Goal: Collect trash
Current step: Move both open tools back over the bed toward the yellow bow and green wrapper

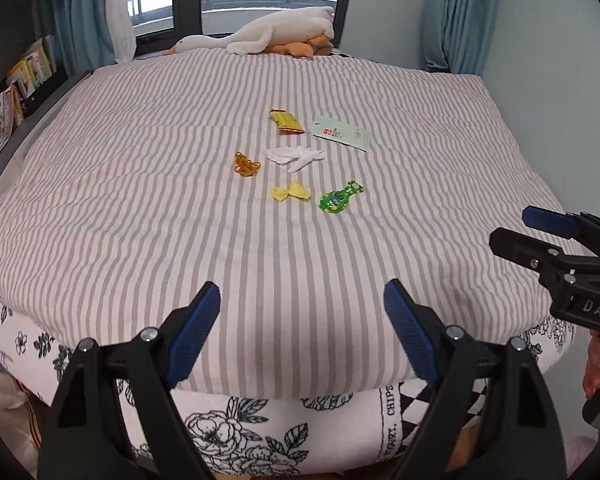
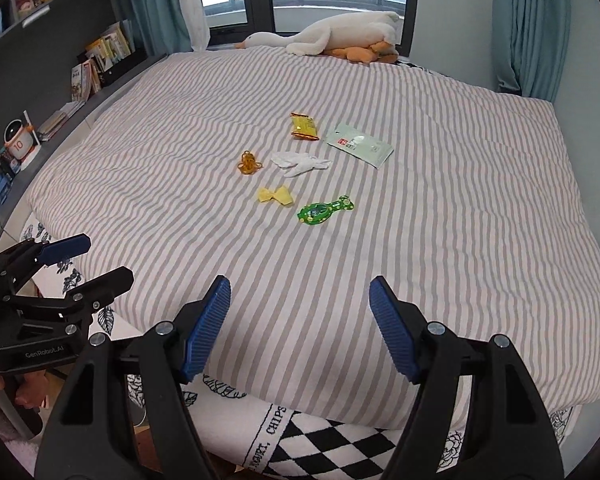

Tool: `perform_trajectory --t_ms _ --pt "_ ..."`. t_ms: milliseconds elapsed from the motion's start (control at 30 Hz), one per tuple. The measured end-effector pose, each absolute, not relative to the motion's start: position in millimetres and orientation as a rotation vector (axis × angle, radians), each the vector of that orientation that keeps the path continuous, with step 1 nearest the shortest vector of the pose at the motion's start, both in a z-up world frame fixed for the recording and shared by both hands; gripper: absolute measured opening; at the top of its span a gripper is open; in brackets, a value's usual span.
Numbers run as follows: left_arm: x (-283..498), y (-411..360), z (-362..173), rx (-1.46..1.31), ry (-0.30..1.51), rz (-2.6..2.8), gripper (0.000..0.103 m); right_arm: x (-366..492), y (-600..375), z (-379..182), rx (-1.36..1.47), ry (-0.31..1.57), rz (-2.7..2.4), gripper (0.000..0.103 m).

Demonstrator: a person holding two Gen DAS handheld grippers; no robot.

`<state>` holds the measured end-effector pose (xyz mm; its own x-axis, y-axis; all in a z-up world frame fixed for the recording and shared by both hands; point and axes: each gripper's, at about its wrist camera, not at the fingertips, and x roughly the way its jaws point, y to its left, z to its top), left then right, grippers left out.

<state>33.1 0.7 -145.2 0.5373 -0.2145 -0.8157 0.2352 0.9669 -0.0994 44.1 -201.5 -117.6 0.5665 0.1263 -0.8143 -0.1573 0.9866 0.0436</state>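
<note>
Several bits of trash lie mid-bed on the striped cover: a yellow snack wrapper (image 1: 286,121) (image 2: 304,126), a pale green sachet (image 1: 340,133) (image 2: 359,144), a crumpled white tissue (image 1: 296,156) (image 2: 300,162), brown rubber bands (image 1: 246,165) (image 2: 250,163), a yellow paper scrap (image 1: 290,192) (image 2: 276,195) and a green wrapper (image 1: 340,197) (image 2: 325,209). My left gripper (image 1: 302,300) hangs open over the bed's near edge, far short of them. My right gripper (image 2: 300,292) is likewise open and empty. Each gripper shows at the side of the other's view.
A white plush goose (image 1: 276,28) (image 2: 332,34) lies at the bed's far end by the window. Shelves with books (image 2: 100,60) run along the left. A floral and checkered blanket (image 1: 236,420) hangs below the striped cover (image 2: 460,240). A hand (image 1: 594,364) holds the right gripper.
</note>
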Motion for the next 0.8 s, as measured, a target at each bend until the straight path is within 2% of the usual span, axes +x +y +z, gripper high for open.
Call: perform_trajectory --t_ms 333,800 --pt "127 -10 -180 0.098 1.027 -0.371 0.084 122 -203 -151 0.001 0.995 0.052 0.069" --pt "232 -28 -259 0.145 1.097 -0.419 0.084 233 -204 -237 0.031 1.101 0.063 0.069"
